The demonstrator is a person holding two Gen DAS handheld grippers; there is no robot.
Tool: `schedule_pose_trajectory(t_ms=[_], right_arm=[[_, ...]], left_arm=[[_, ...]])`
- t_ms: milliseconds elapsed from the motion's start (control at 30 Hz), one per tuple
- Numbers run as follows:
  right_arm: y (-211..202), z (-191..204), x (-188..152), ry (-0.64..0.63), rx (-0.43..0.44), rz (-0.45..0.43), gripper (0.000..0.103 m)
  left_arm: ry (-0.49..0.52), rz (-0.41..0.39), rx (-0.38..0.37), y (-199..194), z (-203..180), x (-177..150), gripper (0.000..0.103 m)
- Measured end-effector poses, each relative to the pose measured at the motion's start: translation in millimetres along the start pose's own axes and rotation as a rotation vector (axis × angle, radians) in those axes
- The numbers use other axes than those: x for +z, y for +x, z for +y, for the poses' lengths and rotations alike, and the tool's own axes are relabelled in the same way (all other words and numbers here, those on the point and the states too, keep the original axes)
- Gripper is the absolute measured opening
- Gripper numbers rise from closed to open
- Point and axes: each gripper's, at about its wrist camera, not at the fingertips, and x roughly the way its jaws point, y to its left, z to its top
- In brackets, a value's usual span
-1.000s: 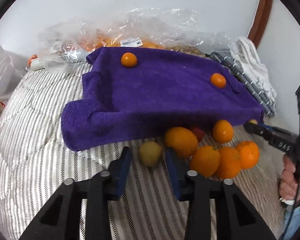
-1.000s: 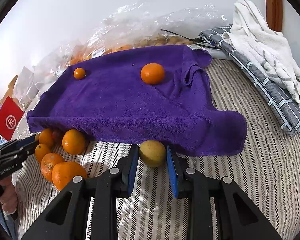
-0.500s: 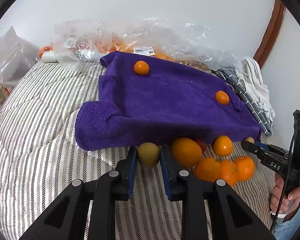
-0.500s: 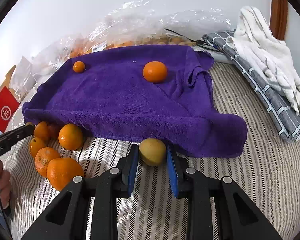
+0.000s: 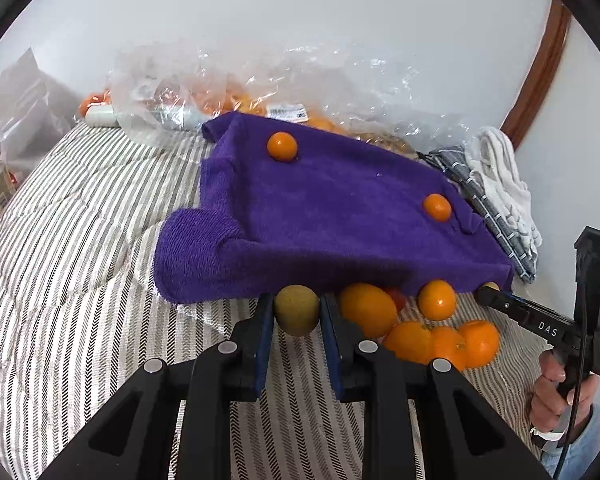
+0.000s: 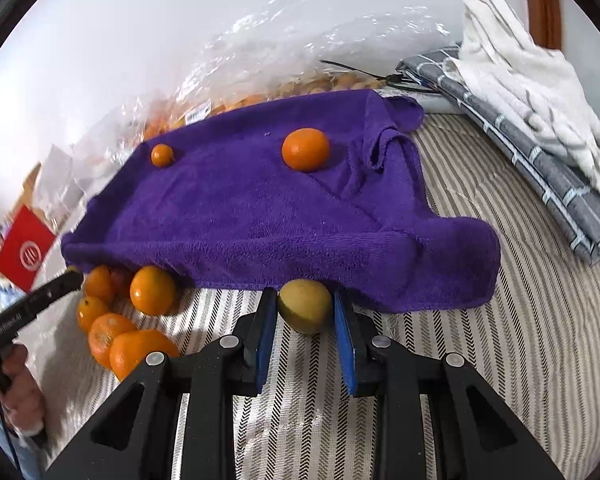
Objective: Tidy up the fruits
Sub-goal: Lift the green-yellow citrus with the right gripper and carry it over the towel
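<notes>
With each gripper's fingers clamped on its own yellow-green fruit, left (image 5: 297, 310) and right (image 6: 305, 306), just above the striped bed (image 5: 80, 280) at the purple towel's (image 5: 340, 208) front edge, lift both straight up before carrying them over that raised edge.

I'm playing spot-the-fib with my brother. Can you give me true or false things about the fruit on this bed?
1. Two oranges lie on the purple towel. True.
2. The left gripper holds a red apple. False: a yellow-green fruit sits between its fingers.
3. The right gripper grips a second yellow-green fruit. True.
4. The pile of oranges sits on top of the towel. False: it lies on the striped bedcover, at the towel's near edge.
</notes>
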Motion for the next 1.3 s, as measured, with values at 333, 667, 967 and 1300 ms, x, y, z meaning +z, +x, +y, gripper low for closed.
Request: schedule_pose_trajectory(t_ms=[333,667,967,1300], right_arm=[[-27.3,34.0,-1.9,-0.186,-0.005,-0.086,0.028],[-73.5,41.8,60.7,-0.159,-0.043,-0.225,0.028],[-31.3,30.4,92.1,-0.111,-0.055,-0.207,0.028],[10.1,9.2,81.5,-0.078,-0.065,-0.135,0.028]], left_arm=[[0.068,-0.126,0.024,-28.5,-11.0,2.1,0.023],[0.094,-0.246,0.106,-68.0,-40.7,68.2,0.023],[0.073,-0.239,0.166,-3.1,-49.1,100.5,0.023],[0.05,-0.12,0.164,53.6,-31.5,80.9,0.023]])
